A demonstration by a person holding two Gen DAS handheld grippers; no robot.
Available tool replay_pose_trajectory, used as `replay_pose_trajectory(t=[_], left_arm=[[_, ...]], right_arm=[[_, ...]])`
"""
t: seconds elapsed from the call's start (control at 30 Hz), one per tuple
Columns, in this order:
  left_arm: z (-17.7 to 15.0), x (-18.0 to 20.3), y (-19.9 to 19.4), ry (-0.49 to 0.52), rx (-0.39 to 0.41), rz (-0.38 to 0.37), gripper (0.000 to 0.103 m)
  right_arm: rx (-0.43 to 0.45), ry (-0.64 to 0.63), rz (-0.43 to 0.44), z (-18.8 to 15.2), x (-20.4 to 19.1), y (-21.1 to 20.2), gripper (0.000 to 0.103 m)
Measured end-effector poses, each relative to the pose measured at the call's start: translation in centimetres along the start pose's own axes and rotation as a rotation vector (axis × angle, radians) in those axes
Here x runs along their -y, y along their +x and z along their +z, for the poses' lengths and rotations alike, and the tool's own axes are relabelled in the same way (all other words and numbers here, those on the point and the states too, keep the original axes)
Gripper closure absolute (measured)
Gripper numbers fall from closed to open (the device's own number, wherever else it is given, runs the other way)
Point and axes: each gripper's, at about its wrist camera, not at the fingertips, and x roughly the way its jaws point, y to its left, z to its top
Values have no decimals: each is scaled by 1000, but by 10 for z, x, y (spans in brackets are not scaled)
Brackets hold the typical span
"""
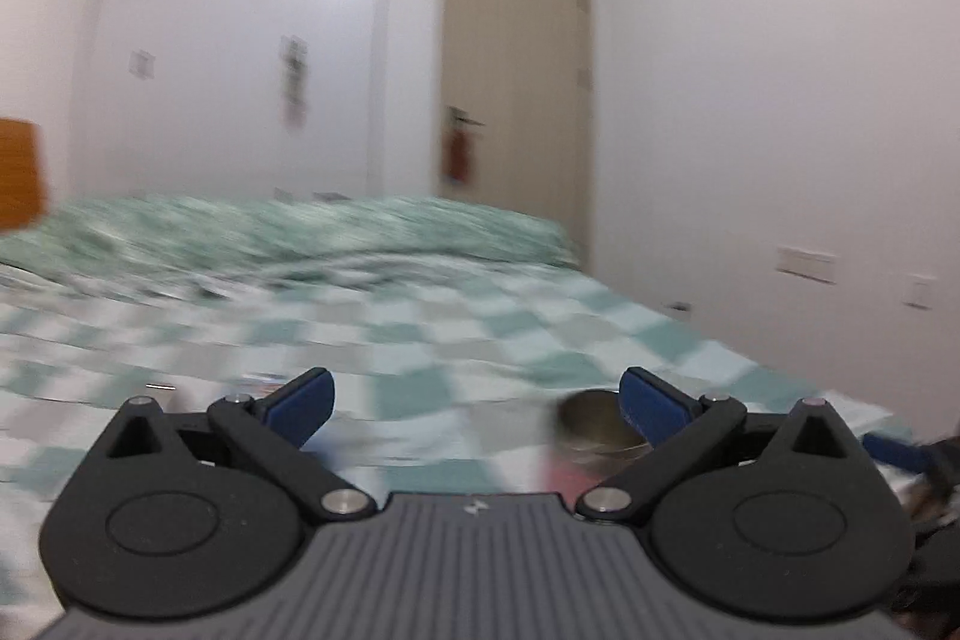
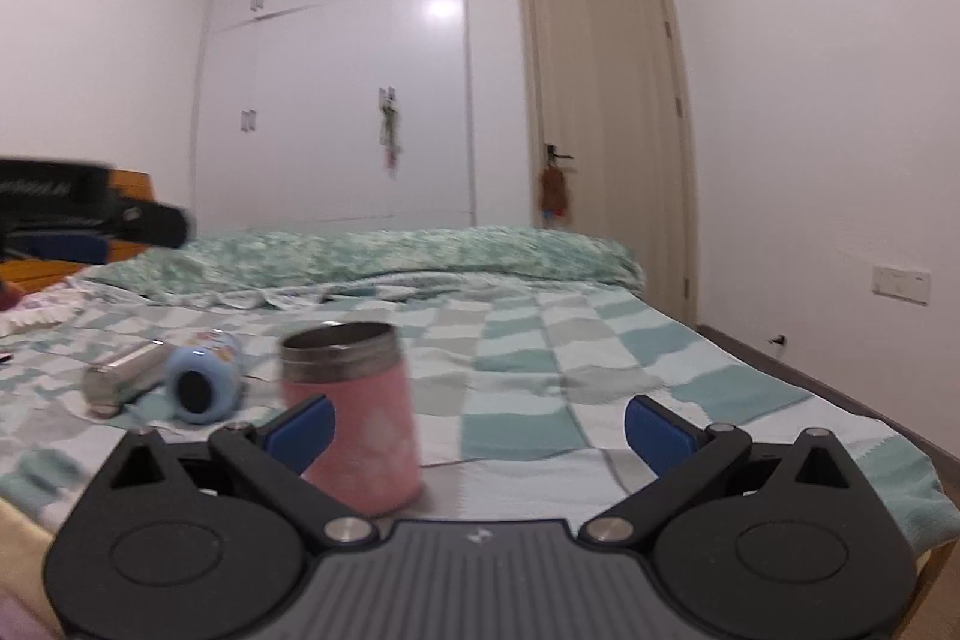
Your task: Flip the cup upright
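Note:
A pink cup (image 2: pixel 360 418) with a steel rim stands upright on the checked bedspread (image 2: pixel 540 382), mouth up. My right gripper (image 2: pixel 479 424) is open; the cup is just in front of its left finger, not gripped. In the blurred left wrist view the cup's steel rim (image 1: pixel 591 421) shows low, next to the right finger. My left gripper (image 1: pixel 474 400) is open and empty. It also shows as a dark shape at the left of the right wrist view (image 2: pixel 90 214).
A light blue cup (image 2: pixel 201 382) lies on its side on the bed, with a steel tube (image 2: pixel 123 373) beside it. A folded green quilt (image 2: pixel 390 256) lies across the far bed. A wardrobe (image 2: pixel 336 100) and a door (image 2: pixel 606 130) stand behind.

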Motion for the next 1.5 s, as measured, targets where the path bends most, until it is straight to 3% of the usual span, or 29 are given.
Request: replay_pose_trajectory(t=[0.27, 0.43, 0.6, 1.5], left_arm=[[-58, -52, -56, 11, -45, 181, 0], [-93, -71, -72, -58, -62, 217, 0], [-107, -75, -80, -49, -35, 258, 0], [-116, -73, -80, -32, -14, 271, 0]], right_arm=[[-8, -39, 59, -1, -42, -15, 0], [-1, -81, 82, -14, -75, -23, 0], [34, -129, 81, -21, -96, -29, 0], [35, -115, 86, -28, -102, -17, 0]])
